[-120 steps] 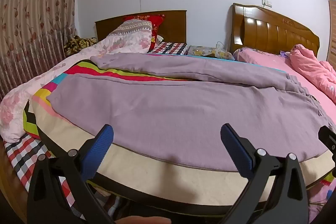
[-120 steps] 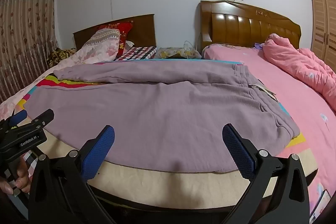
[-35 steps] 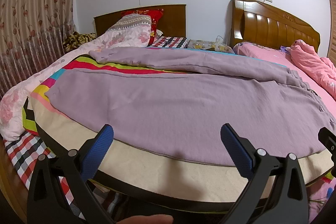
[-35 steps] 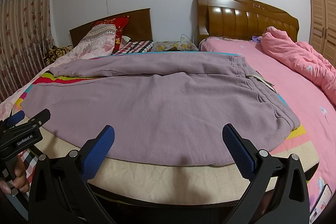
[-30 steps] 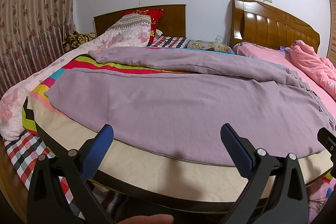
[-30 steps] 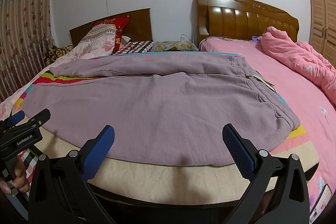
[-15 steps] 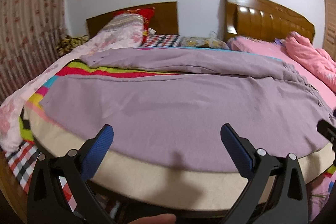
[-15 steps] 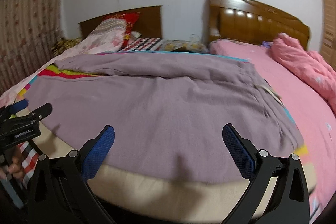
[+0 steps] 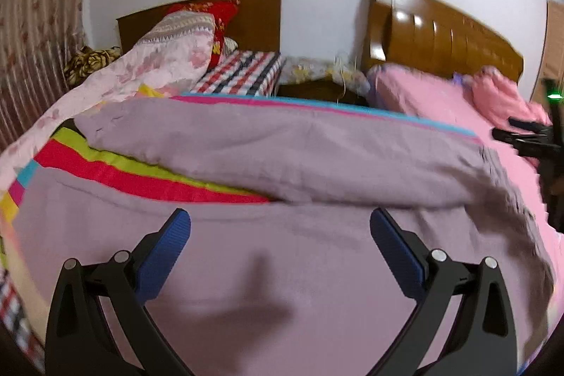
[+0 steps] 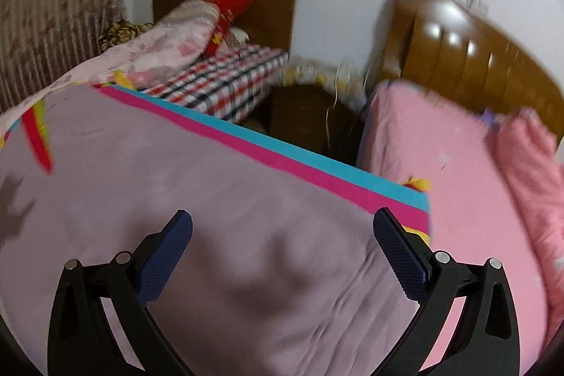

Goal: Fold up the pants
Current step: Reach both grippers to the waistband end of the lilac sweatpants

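Mauve pants (image 9: 282,252) lie spread flat on a striped cover (image 9: 116,170), legs pointing left and waistband at the right. My left gripper (image 9: 280,235) hovers open over the near leg, below the gap between the two legs, holding nothing. The far leg (image 9: 282,143) lies beyond it. In the right wrist view the pants (image 10: 211,217) fill the lower left, and my right gripper (image 10: 282,235) stands open above the waist end, close to the cloth, with nothing between its blue pads (image 10: 400,258). That gripper also shows at the left view's right edge (image 9: 528,138).
The striped cover's pink and teal edge (image 10: 317,161) runs behind the pants. A pink bed (image 10: 440,164) with a bunched pink quilt (image 10: 535,164) lies to the right, a dark nightstand (image 10: 306,111) between the wooden headboards. A floral duvet (image 9: 148,66) and a curtain (image 9: 31,34) are at the left.
Both grippers have moved forward from the bed's near edge and lower over the pants. The right one has swung toward the waistband end. Both stay open.
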Demonstrator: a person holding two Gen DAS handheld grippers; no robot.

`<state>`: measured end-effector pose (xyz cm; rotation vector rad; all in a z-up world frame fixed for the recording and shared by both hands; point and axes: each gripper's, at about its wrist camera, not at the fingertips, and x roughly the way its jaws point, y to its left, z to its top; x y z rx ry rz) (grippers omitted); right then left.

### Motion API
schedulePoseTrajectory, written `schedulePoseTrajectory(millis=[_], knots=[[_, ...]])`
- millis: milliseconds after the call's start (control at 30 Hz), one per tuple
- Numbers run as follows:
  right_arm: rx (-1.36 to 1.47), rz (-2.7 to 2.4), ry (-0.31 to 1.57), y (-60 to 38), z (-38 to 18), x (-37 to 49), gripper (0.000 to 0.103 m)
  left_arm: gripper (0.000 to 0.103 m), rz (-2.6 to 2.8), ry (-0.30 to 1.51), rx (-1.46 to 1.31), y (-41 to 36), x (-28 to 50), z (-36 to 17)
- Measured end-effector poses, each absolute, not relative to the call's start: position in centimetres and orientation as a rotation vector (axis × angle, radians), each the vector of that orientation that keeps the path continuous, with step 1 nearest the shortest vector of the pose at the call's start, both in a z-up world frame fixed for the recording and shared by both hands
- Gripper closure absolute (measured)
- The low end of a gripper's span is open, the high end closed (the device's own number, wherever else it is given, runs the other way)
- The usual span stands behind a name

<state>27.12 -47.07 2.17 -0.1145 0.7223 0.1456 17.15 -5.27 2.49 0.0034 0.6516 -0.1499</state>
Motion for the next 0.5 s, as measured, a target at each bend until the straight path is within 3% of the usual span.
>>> schedulePoseTrajectory(millis=[67,167,367,433,500], knots=[[-0.072,0.202,0.785,-48.7,1.0,30.7,0.006,0.001,-0.178,0.673,-0.015,-5.4,18.1,1.5],[-0.076,0.277,0.873,-49.8,-0.9,35.5,0.021,0.001,-0.267,0.786,-0.061,-5.2,19.5,-0.4],[-0.099,0.419,1.003,-50.2,-3.4,40.6,0.024,0.002,-0.353,0.939,-0.217,-3.1,21.5,-3.5],[-0.116,0.454,1.053,-50.1,-4.2,41.6,0.029,0.002,-0.358,0.984,-0.284,-2.4,22.1,-4.3],[-0.114,0.487,1.072,-49.6,-4.8,41.5,0.041,0.002,-0.359,0.99,-0.322,-1.9,22.1,-4.3]])
